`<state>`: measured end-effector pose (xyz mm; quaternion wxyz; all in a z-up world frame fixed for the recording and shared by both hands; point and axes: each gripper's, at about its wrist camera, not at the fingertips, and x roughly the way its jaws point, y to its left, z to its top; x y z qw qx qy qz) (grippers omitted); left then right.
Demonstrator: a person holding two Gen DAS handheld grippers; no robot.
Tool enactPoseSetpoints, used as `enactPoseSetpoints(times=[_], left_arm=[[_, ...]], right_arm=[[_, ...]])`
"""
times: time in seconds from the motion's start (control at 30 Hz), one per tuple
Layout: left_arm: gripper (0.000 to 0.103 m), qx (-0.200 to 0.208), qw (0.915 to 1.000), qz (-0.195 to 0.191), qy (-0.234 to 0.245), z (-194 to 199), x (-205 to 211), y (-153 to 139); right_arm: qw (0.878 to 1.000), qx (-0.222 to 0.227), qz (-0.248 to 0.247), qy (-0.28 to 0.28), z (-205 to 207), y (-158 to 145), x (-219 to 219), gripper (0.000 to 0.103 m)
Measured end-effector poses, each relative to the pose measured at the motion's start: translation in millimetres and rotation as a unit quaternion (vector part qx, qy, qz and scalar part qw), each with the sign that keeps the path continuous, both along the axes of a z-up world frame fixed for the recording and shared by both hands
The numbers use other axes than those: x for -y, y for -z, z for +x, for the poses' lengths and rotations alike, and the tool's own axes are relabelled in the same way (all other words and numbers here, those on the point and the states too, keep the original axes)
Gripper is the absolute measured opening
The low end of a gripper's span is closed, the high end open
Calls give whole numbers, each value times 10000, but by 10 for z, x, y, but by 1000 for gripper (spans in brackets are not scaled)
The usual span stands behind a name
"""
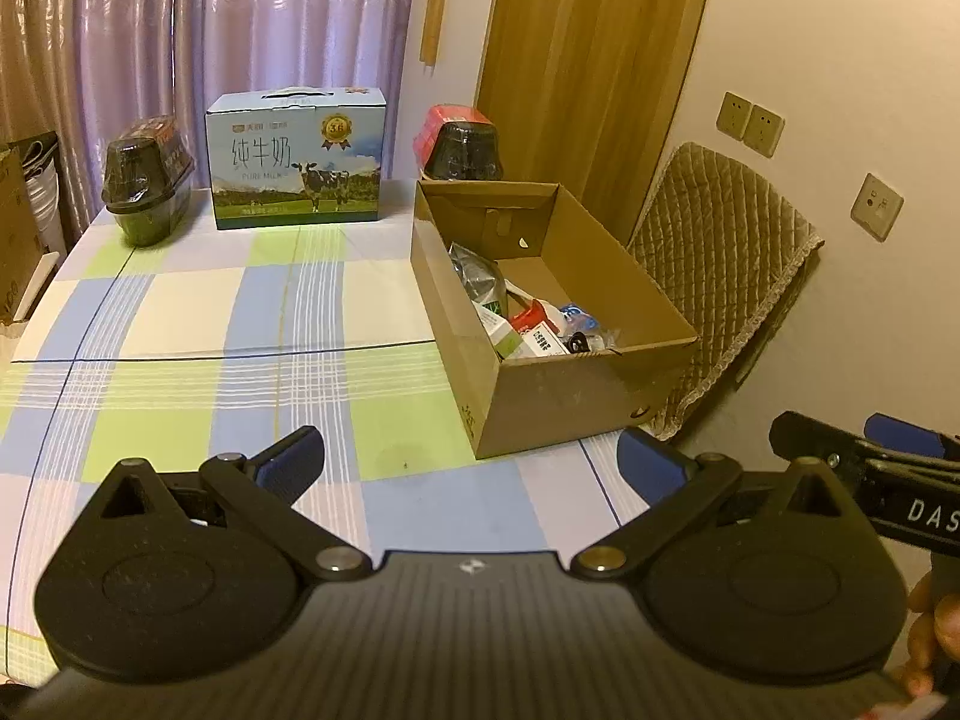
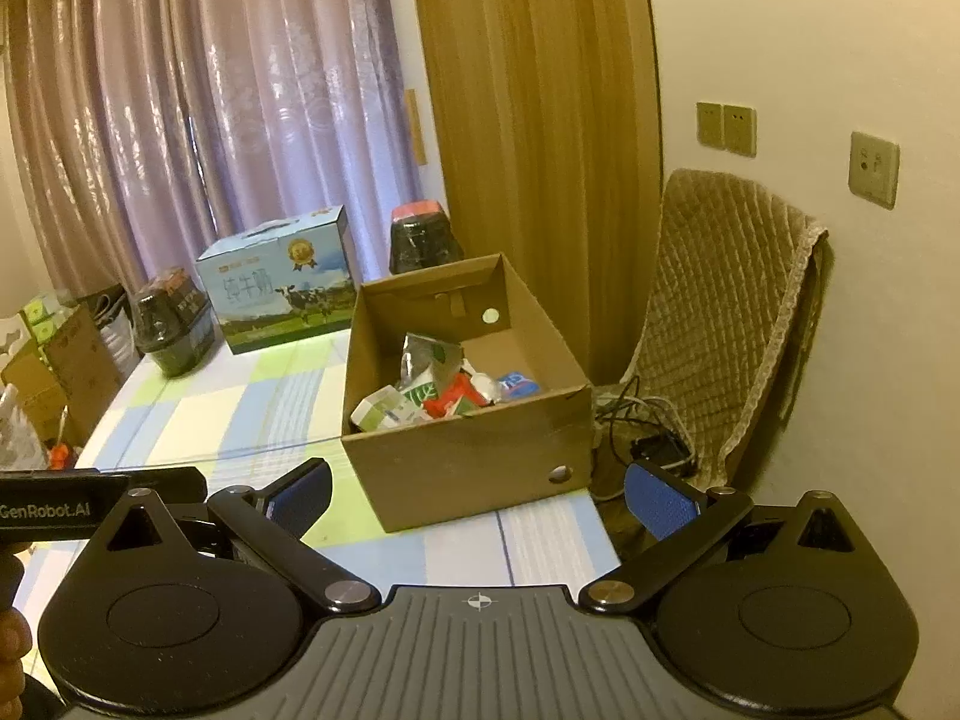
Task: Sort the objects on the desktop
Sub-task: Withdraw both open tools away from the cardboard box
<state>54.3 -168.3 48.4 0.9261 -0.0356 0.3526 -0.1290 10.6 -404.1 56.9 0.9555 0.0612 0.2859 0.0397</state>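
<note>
My left tongs (image 1: 471,462) and right tongs (image 2: 477,489) gape wide, empty. The cardboard box (image 1: 600,387) at the surface's right edge holds light, crinkly packets (image 2: 435,390); I'd pinch their edges.

You have an open brown cardboard box (image 1: 576,384) (image 2: 468,456) standing upright near the right edge of the checked tablecloth (image 1: 210,312) (image 2: 240,414). Inside it, heaped toward the near end, lie the small items (image 1: 528,318) (image 2: 438,390): a crumpled silver foil pouch, a white-and-green carton, something red, a white packet with dark print and a blue-and-white piece. The far end of the box floor is bare. The items overlap, so you cannot tell them all apart.
</note>
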Motion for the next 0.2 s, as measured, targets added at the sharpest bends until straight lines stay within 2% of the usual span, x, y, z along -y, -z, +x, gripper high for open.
enactPoseSetpoints(times=[0.2], left_arm=[[102,68,10000,-12,-51,-2,-11,5]], right_arm=[[10000,-31,2,-32,-7,35,-27,101]])
